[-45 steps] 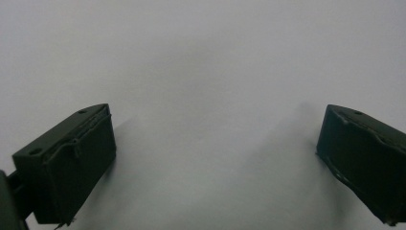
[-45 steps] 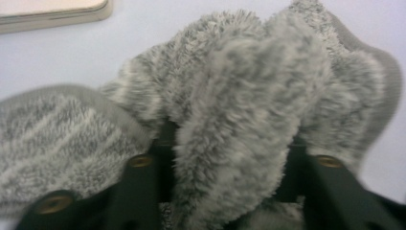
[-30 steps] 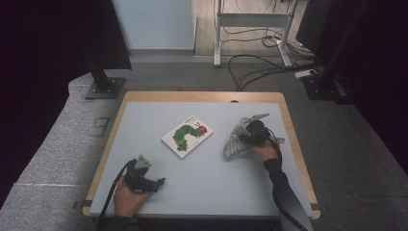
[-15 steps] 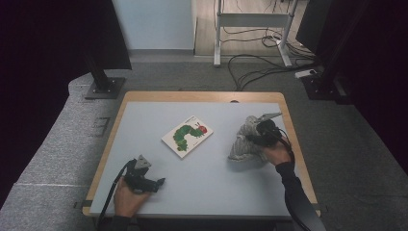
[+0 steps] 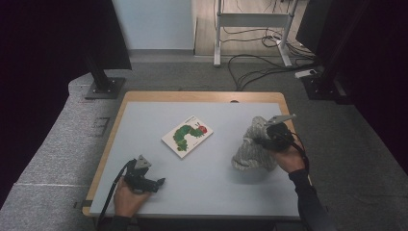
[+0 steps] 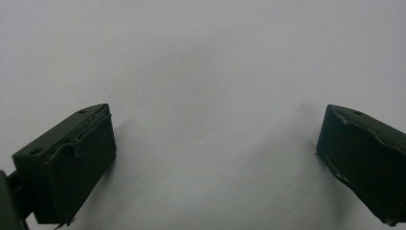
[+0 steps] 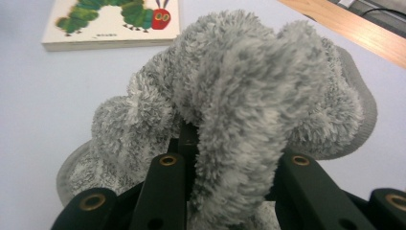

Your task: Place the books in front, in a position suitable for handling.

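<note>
The right gripper (image 5: pixel 263 140) is clamped on a fluffy grey plush slipper (image 5: pixel 253 147), its two black jaws pinching a thick fold of the pile between them, as the right gripper view shows close up, where the grey fleece (image 7: pixel 239 110) bulges out above and over the jaws and a flat grey sole edge curves round at either side. In the high view the slipper hangs from that gripper at the right side of the pale grey tabletop (image 5: pixel 144 125), its upper end raised by the person's right hand (image 5: pixel 288 156) while its lower, rounded end sits at or just above the surface; whether it touches there cannot be told. To the left of the slipper, near the middle of the tabletop and well apart from it, lies a square white board book with a green caterpillar and red head on its cover (image 5: pixel 187 135), flat and turned at an angle; the same book appears at the top left of the right gripper view (image 7: pixel 112 21), beyond the slipper. The left gripper (image 5: pixel 154 183) rests low near the front left of the tabletop in the person's left hand (image 5: pixel 127 195), and the left gripper view shows its jaws standing wide apart over bare pale surface with nothing between them. A light wooden rim (image 5: pixel 202 96) frames the tabletop.
</note>
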The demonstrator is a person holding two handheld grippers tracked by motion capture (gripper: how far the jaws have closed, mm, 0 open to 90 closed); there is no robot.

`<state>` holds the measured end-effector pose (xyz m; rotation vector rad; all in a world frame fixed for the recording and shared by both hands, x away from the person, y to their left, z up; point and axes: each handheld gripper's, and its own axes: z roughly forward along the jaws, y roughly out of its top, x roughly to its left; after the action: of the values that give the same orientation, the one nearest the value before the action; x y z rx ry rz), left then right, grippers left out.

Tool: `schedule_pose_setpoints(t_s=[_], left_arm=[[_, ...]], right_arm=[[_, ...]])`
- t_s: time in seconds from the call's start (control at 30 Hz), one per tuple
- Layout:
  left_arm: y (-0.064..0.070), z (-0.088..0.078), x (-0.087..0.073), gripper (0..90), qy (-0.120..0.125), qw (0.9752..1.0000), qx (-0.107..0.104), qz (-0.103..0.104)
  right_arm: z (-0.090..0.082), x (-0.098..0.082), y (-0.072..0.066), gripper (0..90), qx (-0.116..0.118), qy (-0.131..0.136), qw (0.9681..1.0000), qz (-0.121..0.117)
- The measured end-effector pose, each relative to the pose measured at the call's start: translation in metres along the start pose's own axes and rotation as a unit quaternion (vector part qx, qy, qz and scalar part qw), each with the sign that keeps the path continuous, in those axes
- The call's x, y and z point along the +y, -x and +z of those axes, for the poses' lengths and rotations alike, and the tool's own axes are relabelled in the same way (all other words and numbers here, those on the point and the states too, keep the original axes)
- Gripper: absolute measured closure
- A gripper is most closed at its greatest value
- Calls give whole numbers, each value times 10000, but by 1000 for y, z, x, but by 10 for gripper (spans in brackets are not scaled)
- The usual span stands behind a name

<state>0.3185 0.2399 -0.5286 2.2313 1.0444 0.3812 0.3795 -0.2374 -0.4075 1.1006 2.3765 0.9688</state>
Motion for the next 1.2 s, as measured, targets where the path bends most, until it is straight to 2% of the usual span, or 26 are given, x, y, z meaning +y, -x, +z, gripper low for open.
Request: schedule_pose_setpoints(t_s=[0.2,0.37,0.57,0.73,0.97,1.2], left_arm=[[0,0,0,0,5,10000,-2,-2],[0,0,0,0,7,10000,6,-2],[0,0,0,0,6,10000,1,-2],[0,0,0,0,5,10000,0,-2],[0,0,0,0,4,10000,-4,0],[0,0,0,0,10,10000,-4,-8]], right_arm=[[-24,-6,-8,706,5,15,10000,-23],[-34,-13,-13,706,16,1,10000,-22],[-40,-30,-21,705,90,6,10000,-3],[-33,-47,-26,704,132,-12,9999,24],[-14,-72,-26,702,126,-93,9998,97],[5,-89,-28,697,1,-110,9999,60]])
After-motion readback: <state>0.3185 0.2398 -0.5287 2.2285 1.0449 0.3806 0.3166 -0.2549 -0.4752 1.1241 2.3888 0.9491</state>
